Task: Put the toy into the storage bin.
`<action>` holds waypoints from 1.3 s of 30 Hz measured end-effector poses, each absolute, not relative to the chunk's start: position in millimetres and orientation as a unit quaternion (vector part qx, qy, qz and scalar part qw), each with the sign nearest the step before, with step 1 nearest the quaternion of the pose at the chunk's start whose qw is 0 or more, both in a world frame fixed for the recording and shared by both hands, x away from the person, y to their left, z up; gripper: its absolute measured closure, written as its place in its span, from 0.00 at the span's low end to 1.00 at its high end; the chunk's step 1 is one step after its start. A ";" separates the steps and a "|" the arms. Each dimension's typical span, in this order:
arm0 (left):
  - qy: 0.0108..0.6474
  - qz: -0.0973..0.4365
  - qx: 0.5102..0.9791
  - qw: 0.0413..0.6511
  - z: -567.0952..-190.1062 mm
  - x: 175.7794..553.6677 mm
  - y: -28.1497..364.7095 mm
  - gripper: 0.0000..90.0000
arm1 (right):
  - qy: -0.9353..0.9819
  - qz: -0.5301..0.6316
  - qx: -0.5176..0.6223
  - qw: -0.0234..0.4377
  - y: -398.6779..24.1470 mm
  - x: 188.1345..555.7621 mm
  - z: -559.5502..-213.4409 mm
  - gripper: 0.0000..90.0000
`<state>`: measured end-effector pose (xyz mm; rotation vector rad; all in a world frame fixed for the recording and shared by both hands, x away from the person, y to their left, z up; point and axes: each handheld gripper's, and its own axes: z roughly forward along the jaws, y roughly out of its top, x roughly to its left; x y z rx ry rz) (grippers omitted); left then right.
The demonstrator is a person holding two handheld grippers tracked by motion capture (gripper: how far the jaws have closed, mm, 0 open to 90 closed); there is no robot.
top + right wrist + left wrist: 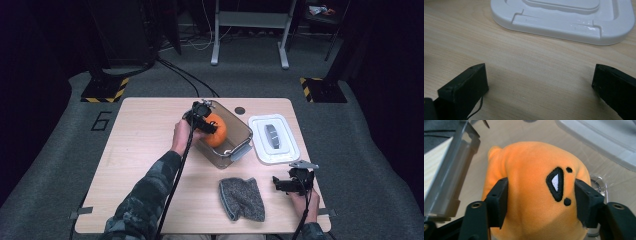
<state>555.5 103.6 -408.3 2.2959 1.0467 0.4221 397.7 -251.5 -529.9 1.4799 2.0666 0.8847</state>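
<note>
We see the desk [140,140]; on it a clear bin [239,131], beside it a white lid [275,150]; nearer us a grey cloth [242,199]; inside the bin an orange plush toy [531,170] clamped by the left gripper [540,197]; the right gripper [539,85], fingers wide, hovers over bare desk.

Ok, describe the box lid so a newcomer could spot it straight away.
Start at the clear plastic bin mid-table. The lid lies flat on the wood just right of it. It is the one white, rounded-rectangle piece, with a grey handle at its centre, unlike the fuzzy grey cloth nearer the person.
</note>
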 end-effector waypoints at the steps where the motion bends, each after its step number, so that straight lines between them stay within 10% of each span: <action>1: 0.392 0.156 0.860 0.288 -409.1 556.1 104.0 0.37 | 0.749 0.320 0.536 0.223 -251.5 397.7 -529.9 0.00; 39: 0.399 0.180 0.813 0.384 -369.6 500.9 175.9 0.10 | 0.749 0.320 0.536 0.223 -251.5 397.7 -529.9 0.00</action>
